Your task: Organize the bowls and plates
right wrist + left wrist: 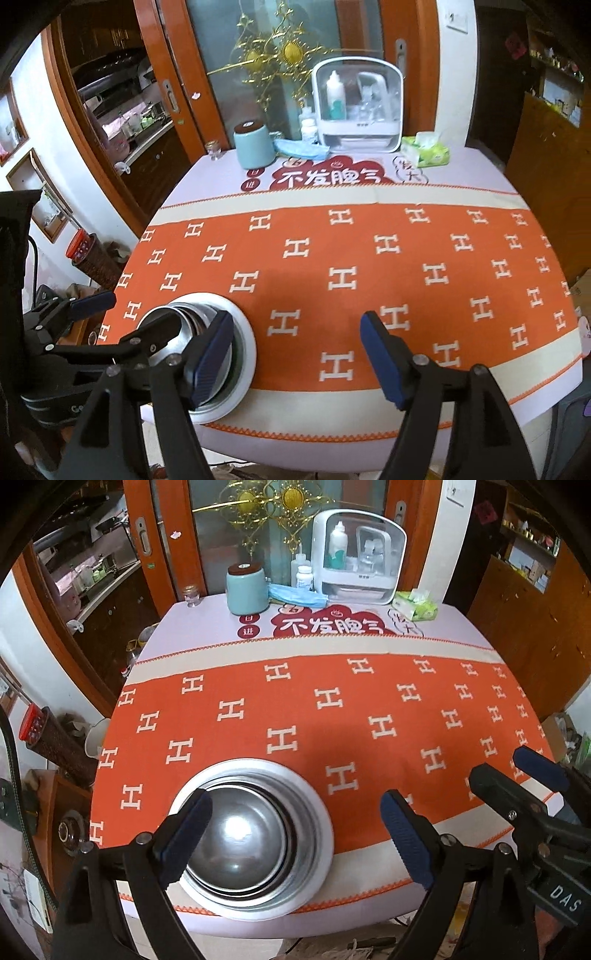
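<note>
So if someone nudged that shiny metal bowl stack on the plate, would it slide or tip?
The metal bowls look smooth, so they would probably slide on the white plate. Nested and wide, they seem unlikely to tip. Likely light and stiff.

Glossy metal bowls (236,834) on a matt woven tablecloth (332,716).

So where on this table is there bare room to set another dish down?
The orange H-patterned cloth is bare everywhere right of and behind the nested steel bowls on the white plate at the near-left edge. The back edge is crowded: teal lidded canister, white storage case, green tissue pack.
</note>
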Demonstrator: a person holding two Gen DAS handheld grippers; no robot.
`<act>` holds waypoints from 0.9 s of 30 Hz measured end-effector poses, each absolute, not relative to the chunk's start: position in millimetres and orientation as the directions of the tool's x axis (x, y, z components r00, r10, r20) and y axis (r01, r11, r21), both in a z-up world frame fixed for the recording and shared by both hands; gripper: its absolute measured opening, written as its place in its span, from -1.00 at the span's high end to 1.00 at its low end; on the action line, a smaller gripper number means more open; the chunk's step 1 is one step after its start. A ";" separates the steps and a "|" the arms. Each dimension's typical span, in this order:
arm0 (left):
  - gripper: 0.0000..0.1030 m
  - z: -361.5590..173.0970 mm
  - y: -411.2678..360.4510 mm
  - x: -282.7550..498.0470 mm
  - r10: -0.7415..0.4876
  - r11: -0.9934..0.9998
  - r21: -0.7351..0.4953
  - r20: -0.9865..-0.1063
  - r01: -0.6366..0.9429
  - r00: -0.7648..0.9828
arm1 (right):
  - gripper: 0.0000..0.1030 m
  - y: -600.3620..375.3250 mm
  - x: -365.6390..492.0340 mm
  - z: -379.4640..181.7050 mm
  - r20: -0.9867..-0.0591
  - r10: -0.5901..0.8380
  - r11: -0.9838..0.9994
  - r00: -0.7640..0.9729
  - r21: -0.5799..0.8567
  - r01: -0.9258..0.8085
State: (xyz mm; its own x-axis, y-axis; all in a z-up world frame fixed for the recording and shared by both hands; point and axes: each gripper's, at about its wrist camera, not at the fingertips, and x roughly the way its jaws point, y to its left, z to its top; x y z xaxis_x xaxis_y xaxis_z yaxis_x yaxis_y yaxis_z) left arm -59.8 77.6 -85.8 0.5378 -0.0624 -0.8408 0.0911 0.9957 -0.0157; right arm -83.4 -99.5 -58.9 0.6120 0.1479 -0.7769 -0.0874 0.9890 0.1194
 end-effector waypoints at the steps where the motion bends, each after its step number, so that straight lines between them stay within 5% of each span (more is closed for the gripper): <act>1: -0.78 -83.7 74.6 -61.1 -0.056 0.996 -0.011 -0.836 0.086 0.545 | -0.40 -101.4 -85.0 -56.7 -0.774 0.142 0.990 0.617 0.112 -0.087; 27: -0.78 -67.3 30.4 -72.0 -0.008 1.000 -0.001 -0.799 0.012 0.601 | -0.40 -143.3 -90.4 -43.4 -0.752 0.142 0.989 0.643 0.090 -0.114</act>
State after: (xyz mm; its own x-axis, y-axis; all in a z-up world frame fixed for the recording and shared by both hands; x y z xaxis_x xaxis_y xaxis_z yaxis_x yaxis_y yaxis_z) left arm -72.0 30.4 -67.3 0.6008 -0.0083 -0.7993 0.0119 0.9999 -0.0014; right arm -90.4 -143.3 -43.4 0.6434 0.1424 -0.7522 -0.1137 0.9894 0.0901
